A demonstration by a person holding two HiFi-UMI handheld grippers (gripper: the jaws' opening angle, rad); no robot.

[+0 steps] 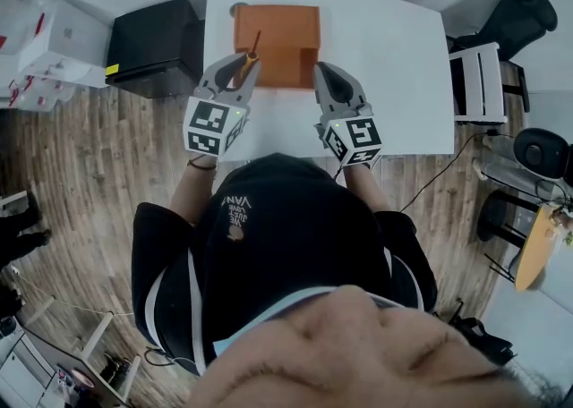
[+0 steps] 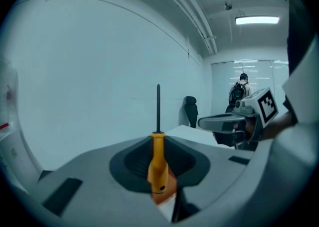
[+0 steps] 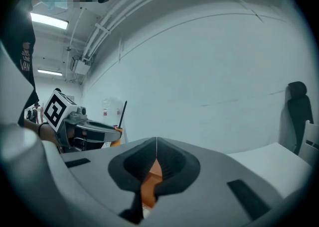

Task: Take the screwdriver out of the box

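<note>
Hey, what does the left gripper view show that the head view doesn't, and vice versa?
Only the left gripper view: a ceiling light, a distant person with a backpack. Only the head view: the wood floor, the black cabinet. Both: the yellow-handled screwdriver clamped in the left gripper, the right gripper, the white table, and the orange box, only a sliver in the gripper view.

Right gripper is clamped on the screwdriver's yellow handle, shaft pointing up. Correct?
Not quite. It is the left gripper that is clamped on the yellow handle of the screwdriver, shaft pointing up, as the left gripper view shows. The right gripper has its jaws together with nothing between them, as the right gripper view shows.
</note>
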